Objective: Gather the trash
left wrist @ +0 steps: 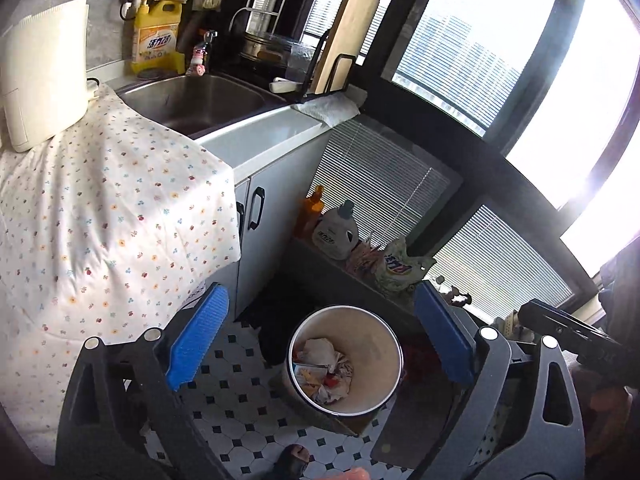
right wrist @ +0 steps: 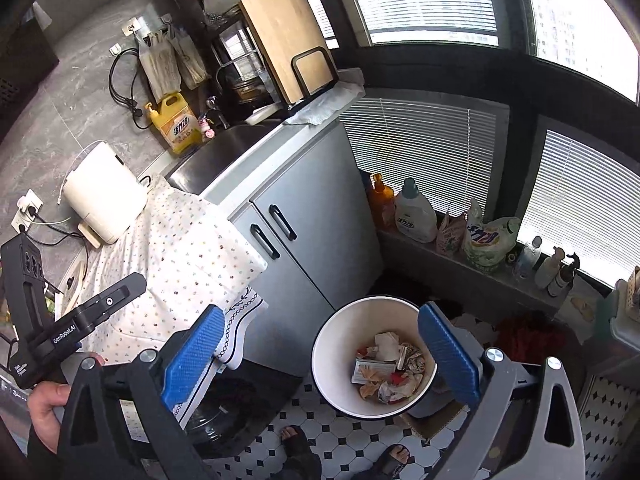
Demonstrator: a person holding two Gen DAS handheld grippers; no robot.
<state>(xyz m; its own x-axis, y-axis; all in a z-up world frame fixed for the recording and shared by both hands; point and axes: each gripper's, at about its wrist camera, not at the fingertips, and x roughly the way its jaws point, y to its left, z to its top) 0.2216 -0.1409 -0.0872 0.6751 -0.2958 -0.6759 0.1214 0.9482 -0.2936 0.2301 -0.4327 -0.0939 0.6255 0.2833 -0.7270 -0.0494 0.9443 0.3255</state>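
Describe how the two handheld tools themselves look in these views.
Both the left tool and the right tool have dark grey triangular finger frames with silver pivot bolts and ribbed blue pads. The right wrist view shows the left tool's black handle, printed GenRobot.AI in white.

Blue fingers, cream bin, white cloth with tiny flowers, black-and-white diamond floor, yellow soap bottle.
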